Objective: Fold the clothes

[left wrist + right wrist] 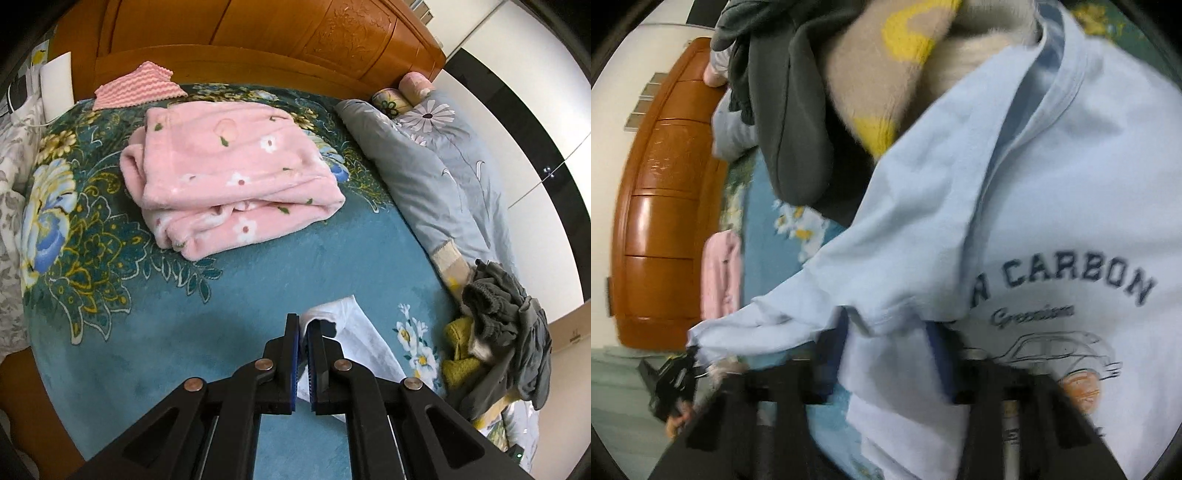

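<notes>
My left gripper (pixel 305 328) is shut on the sleeve of a pale blue T-shirt (pixel 351 332), low over the teal floral bed cover (pixel 184 332). In the right wrist view the same T-shirt (pixel 1052 203), printed "CARBON" with a car drawing, fills the frame. My right gripper (pixel 886 354) has the shirt's fabric between its jaws, which stand fairly wide; the fingertips are hidden by cloth and blur. The left gripper (pixel 679 376) shows at the lower left there, holding the sleeve end.
A folded pink floral fleece garment (pixel 229 184) lies mid-bed. A pile of grey and yellow clothes (pixel 498 325) sits at the right, close above the shirt (pixel 798 110). A grey quilt (pixel 424 166), a pink cloth (pixel 140 88) and the wooden headboard (pixel 277 37) lie beyond.
</notes>
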Demonstrator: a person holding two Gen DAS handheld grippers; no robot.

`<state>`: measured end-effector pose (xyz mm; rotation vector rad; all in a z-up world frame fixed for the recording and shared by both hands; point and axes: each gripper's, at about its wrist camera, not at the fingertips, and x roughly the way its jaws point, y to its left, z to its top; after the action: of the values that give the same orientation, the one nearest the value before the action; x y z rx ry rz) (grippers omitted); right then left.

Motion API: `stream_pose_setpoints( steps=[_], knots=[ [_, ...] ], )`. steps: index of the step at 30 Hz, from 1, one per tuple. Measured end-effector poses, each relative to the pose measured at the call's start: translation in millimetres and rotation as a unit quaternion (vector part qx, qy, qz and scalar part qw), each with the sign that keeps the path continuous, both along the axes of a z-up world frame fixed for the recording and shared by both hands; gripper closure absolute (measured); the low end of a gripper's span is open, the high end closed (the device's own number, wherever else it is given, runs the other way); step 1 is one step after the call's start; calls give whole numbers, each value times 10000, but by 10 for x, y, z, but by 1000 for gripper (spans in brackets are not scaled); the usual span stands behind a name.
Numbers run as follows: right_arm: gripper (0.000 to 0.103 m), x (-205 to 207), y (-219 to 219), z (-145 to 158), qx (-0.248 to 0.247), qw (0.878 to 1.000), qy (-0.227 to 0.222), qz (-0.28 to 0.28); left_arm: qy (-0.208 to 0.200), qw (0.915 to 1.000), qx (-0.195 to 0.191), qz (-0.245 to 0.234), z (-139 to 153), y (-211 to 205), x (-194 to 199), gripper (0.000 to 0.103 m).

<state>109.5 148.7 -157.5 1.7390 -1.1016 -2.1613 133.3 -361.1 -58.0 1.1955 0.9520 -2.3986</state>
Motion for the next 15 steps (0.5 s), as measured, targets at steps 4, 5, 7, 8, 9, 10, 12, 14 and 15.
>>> stream_pose_setpoints(
  steps=[4,5,7,8,9,10,12,14,15],
  knots=[
    [101,-101,58,301,146,9994,321,30,7,10000,59,34,-31,-84,40,99],
    [101,-144,58,451,193,9983,546,83,-8,10000,52,24,-37,-110,41,99],
    [101,-295,26,836,335,9923,1169,256,-54,10000,39,-19,-54,-157,22,99],
    [101,-418,-20,971,463,9891,1352,341,-90,9999,36,-34,-70,-183,8,99],
    [101,-544,-69,1105,595,9855,1531,427,-131,9999,41,-37,-92,-208,-4,99],
    [101,-654,-98,1160,716,9837,1587,441,-174,9998,63,-35,-120,-233,-13,99],
    [101,-864,-156,1165,948,9819,1563,487,-265,9996,119,-35,-184,-283,-30,99],
    [101,-1093,-252,1051,1276,9807,1376,546,-403,9991,159,-44,-277,-329,-52,98],
    [101,-1135,-255,991,1311,9816,1260,575,-479,9987,179,-48,-328,-353,-64,98]
  ],
)
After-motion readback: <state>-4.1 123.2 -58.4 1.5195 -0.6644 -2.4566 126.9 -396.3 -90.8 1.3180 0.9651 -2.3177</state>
